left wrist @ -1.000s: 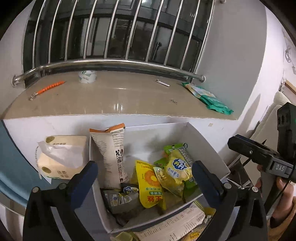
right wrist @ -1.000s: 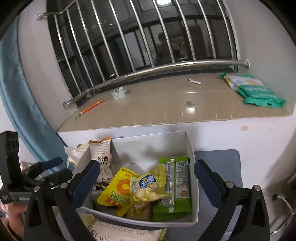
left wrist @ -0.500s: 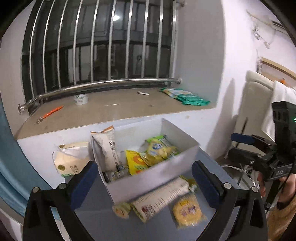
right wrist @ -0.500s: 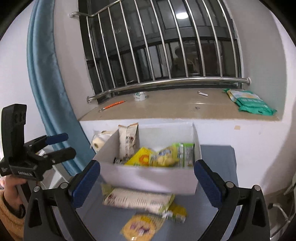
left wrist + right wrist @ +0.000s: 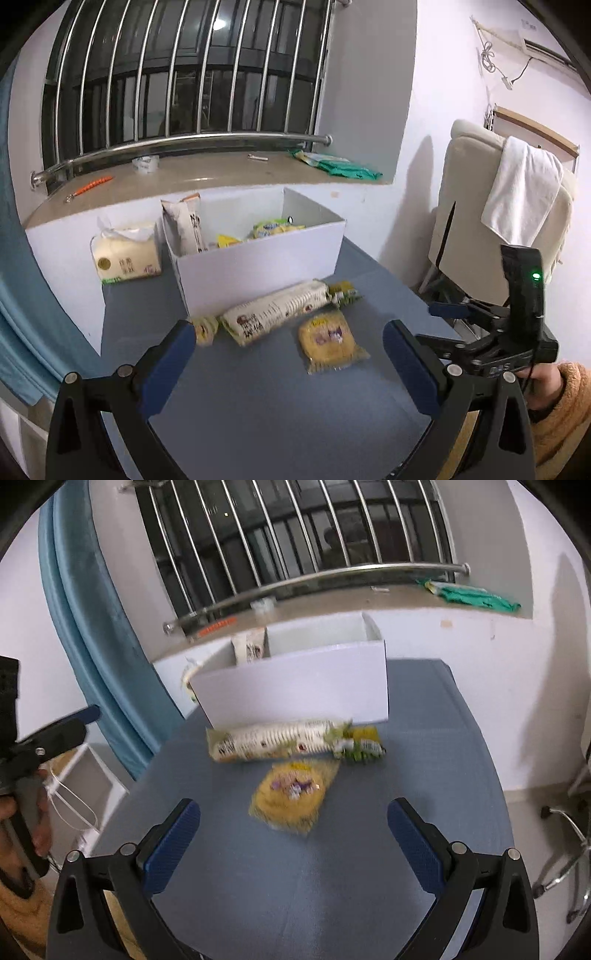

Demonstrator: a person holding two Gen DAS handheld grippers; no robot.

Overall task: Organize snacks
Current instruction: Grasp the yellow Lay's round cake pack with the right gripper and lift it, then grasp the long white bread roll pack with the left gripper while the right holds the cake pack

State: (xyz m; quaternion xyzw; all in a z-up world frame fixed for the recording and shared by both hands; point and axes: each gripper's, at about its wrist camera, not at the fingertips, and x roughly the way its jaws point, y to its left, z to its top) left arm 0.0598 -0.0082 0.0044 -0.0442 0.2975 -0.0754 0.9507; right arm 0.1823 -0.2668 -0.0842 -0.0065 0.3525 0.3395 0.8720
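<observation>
A white box holding several snack packets stands at the back of the grey table. In front of it lie a long white cracker pack, a yellow round snack bag, a small yellow-green packet and a small yellow packet. My left gripper is open and empty, above the table short of the loose snacks. My right gripper is open and empty, just short of the yellow bag.
A tissue pack stands left of the box against the wall. The window ledge holds green packets, tape and an orange tool. A blue curtain hangs at left. A chair with a white towel stands right of the table.
Both grippers have pulled back and away from over the box. The loose snacks in front of the box are now in full view. Both stay open.
</observation>
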